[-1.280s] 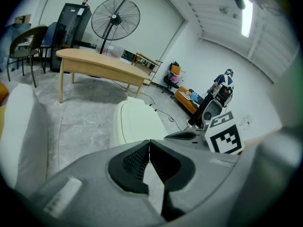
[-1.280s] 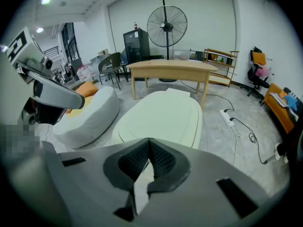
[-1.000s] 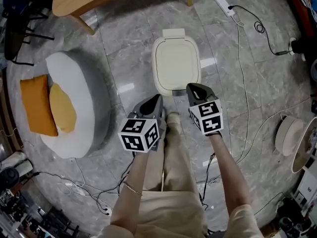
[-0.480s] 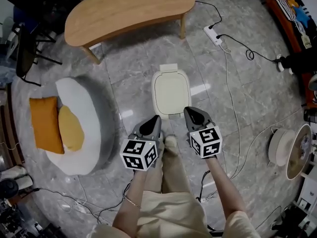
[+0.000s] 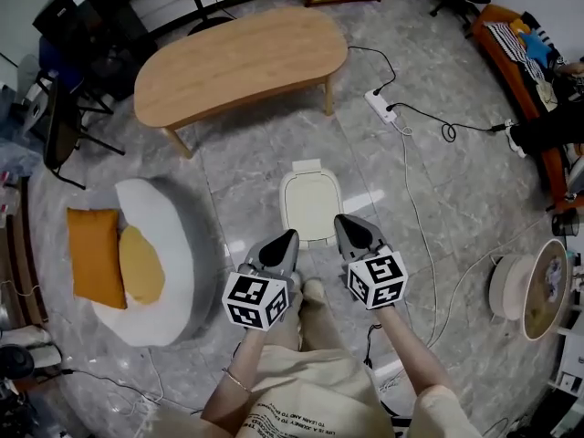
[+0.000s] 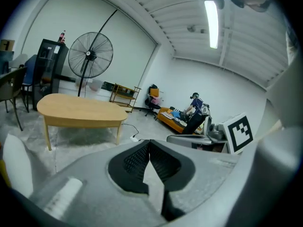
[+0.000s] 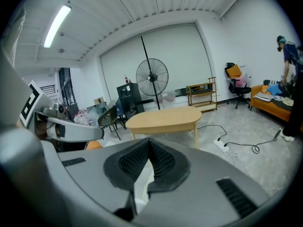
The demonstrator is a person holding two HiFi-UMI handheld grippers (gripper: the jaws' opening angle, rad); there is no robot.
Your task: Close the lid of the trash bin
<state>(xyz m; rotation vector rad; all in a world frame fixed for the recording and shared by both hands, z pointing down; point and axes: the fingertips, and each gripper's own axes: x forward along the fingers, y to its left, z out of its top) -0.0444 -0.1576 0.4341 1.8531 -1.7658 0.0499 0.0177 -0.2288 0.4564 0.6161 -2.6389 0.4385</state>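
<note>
So here's where we are: the bin (image 5: 310, 203) stands on the grey marble floor (image 5: 228, 167), between the wooden table (image 5: 239, 62) and our feet. Its cream lid (image 5: 310, 199) is down flat on top, with the hinge tab on the far side.

We've got both grippers out in front of us, side by side, tips pointing toward the bin. From the head view, the left gripper (image 5: 290, 236) overlaps the bin's near left edge and the right gripper (image 5: 340, 220) overlaps its near right edge.

Left gripper view: the two black ribbed pads (image 6: 163, 162) meet at the tip, with nothing caught between them. Right gripper view is the same deal: pads (image 7: 163, 161) pressed together at the tip and empty. Both cameras look out across the room at the table, and there's a big standing fan (image 6: 90, 56) behind it.

Other stuff around: a white beanbag (image 5: 169, 245) off to our left, with an orange pillow (image 5: 96, 256) and a yellow one (image 5: 141, 265) on it. A power strip (image 5: 378, 106) with cables lies just right of the table, and an orange sofa (image 5: 520, 53) sits far right.
</note>
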